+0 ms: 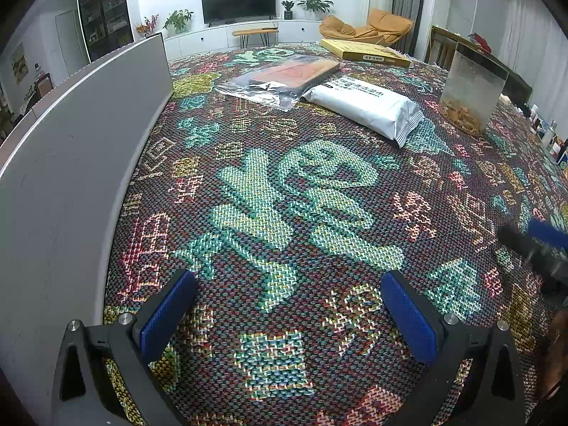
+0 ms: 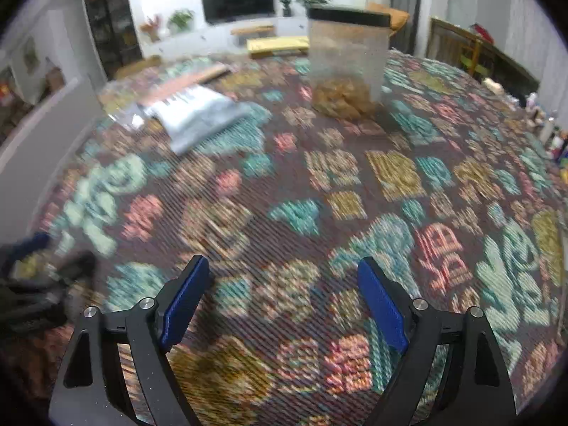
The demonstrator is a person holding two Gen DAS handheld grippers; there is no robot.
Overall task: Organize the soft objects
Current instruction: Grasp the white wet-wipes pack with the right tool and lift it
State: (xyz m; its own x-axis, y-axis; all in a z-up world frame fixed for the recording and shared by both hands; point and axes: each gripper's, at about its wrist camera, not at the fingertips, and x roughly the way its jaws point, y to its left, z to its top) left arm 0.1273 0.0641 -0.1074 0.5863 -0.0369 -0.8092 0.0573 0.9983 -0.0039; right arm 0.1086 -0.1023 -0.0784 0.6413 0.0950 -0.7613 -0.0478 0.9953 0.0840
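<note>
A white soft pack of wet wipes (image 1: 365, 104) lies on the patterned woven cloth (image 1: 284, 213), far ahead of my left gripper (image 1: 289, 285), which is open and empty low over the cloth. The pack also shows, blurred, in the right wrist view (image 2: 202, 113), ahead and left of my right gripper (image 2: 284, 277), which is open and empty. A flat item in a clear plastic bag (image 1: 284, 76) lies just behind the pack. My right gripper's tip shows at the right edge of the left wrist view (image 1: 532, 245).
A clear container with brown pieces in its bottom (image 1: 474, 94) stands right of the pack; it also shows in the right wrist view (image 2: 346, 67). A yellow flat box (image 1: 365, 53) lies at the far edge. A grey upright panel (image 1: 71, 163) borders the left side.
</note>
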